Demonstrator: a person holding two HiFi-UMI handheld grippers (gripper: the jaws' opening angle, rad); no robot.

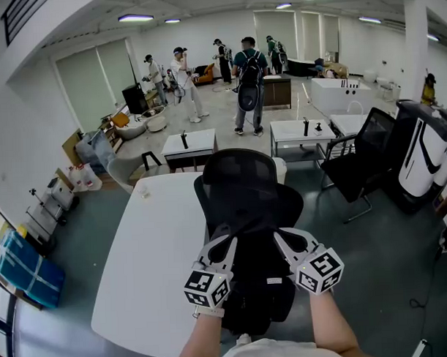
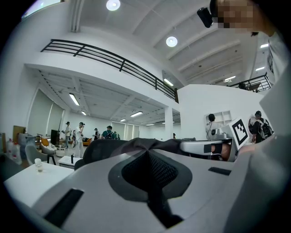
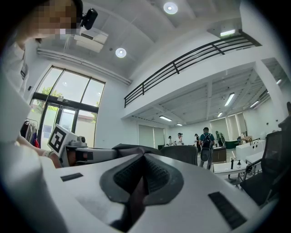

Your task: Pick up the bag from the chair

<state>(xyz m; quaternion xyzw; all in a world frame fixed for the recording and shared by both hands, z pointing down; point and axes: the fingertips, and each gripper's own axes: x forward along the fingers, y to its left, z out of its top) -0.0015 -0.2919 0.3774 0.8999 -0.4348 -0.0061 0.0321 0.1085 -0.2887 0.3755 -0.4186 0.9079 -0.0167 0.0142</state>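
In the head view a black bag (image 1: 255,286) hangs between my two grippers, in front of the black mesh office chair (image 1: 242,182). My left gripper (image 1: 227,244) is shut on the bag's top edge on its left side. Shut as well, my right gripper (image 1: 282,242) pinches the top edge on the right side. The left gripper view shows my left gripper (image 2: 148,154) with jaws together and dark bag fabric (image 2: 136,144) bunched at the tips. From the right gripper view, my right gripper (image 3: 144,157) likewise holds dark fabric (image 3: 129,148). The bag hides the chair's seat.
A white table (image 1: 142,272) lies left of the chair, with a small cup (image 1: 142,189) near its far edge. A second black chair (image 1: 363,160) stands to the right. Small white tables (image 1: 189,144) and several people stand farther back. Blue bins (image 1: 25,270) sit at far left.
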